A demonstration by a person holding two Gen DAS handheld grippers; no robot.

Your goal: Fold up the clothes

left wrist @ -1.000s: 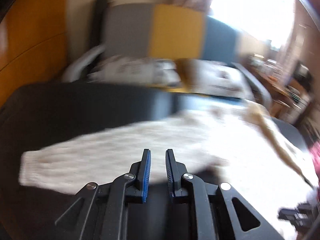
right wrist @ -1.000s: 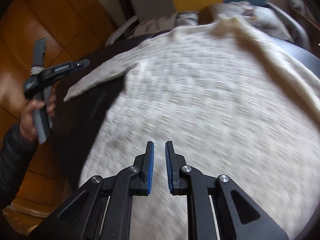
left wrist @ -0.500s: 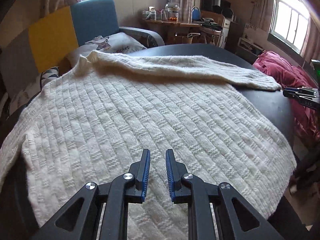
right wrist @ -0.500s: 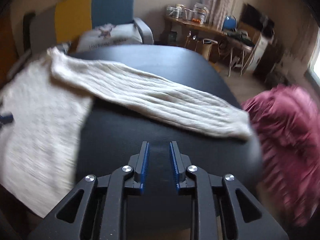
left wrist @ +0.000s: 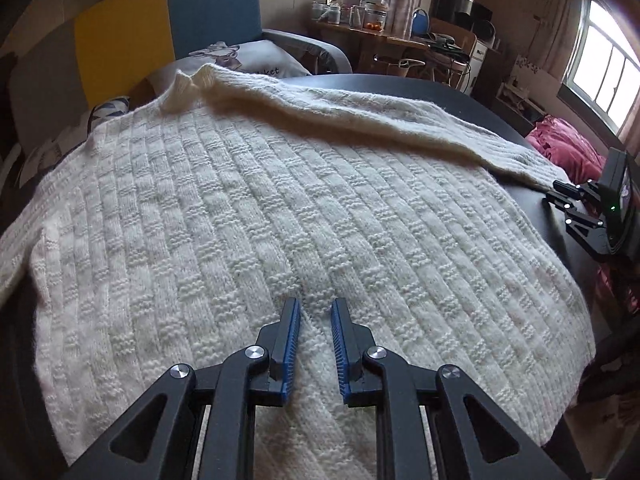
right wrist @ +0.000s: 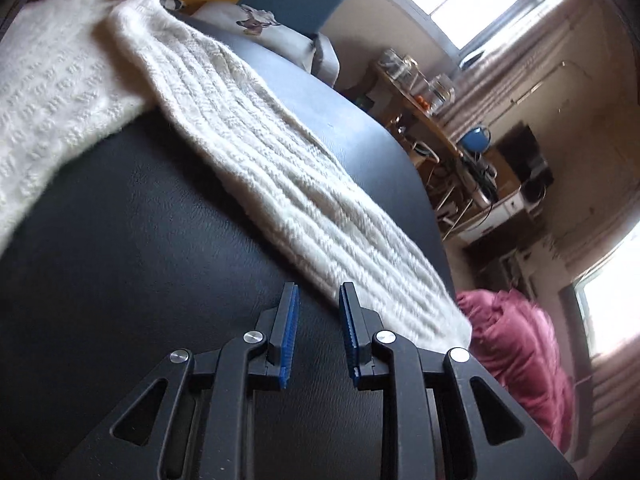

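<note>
A cream knitted sweater [left wrist: 280, 208] lies spread flat on a round black table [left wrist: 400, 84], collar at the far side. Its right sleeve [left wrist: 380, 124] stretches out toward the table's right edge. My left gripper [left wrist: 315, 312] hovers low over the sweater's near middle, jaws a narrow gap apart, with nothing pinched. My right gripper [right wrist: 318, 296] is open a little wider, just short of the sleeve [right wrist: 280, 168] near its cuff. Bare table [right wrist: 120, 260] shows between its pads. The left wrist view shows the right gripper [left wrist: 554, 198] at the cuff.
An armchair [left wrist: 212, 4] with blue, yellow and grey panels and a printed cushion [left wrist: 248, 60] stands behind the table. A pink cloth heap [right wrist: 516, 344] lies beyond the right edge. A cluttered wooden desk [left wrist: 380, 36] stands under the windows.
The left gripper swung from the left sleeve to the sweater's body, then held still. The right gripper swept from the body across to the right sleeve's cuff, and its jaws widened slightly.
</note>
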